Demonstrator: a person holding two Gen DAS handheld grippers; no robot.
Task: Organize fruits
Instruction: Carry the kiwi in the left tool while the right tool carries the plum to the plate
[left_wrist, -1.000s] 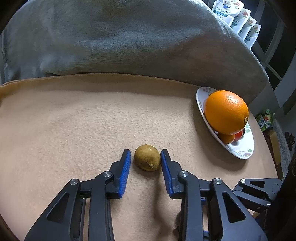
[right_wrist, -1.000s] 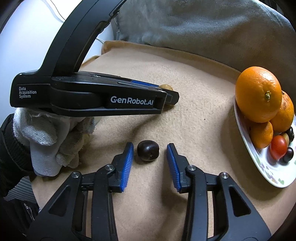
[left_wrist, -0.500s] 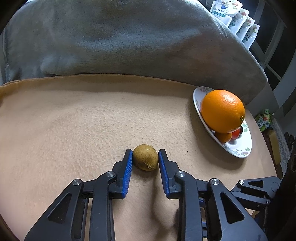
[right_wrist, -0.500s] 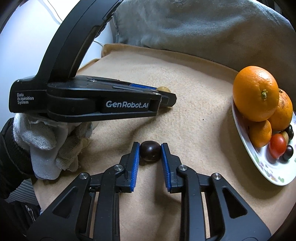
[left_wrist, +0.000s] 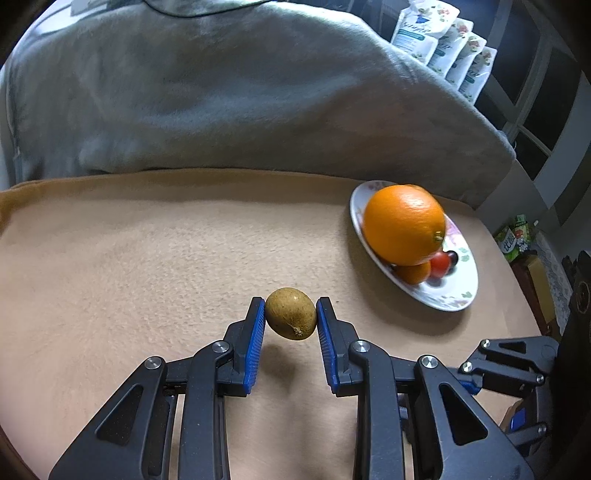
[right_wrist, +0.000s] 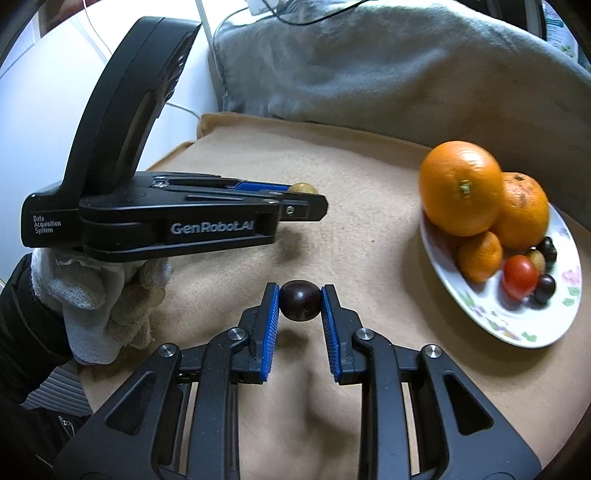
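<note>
Two grips showed: the left gripper (left_wrist: 290, 317) pinched a rough brown oval fruit (left_wrist: 291, 313), the right gripper (right_wrist: 300, 301) a glossy dark round fruit (right_wrist: 299, 300), both above the fuzzy tan blanket (left_wrist: 147, 258). Only the right wrist view showed the white knitted glove (right_wrist: 96, 306). Oranges hid much of the floral white plate (right_wrist: 554, 325).

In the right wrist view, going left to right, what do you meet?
Gloved hand → left gripper holding a brown fruit → dark fruit in the right gripper → big orange → red tomato on the plate.
</note>
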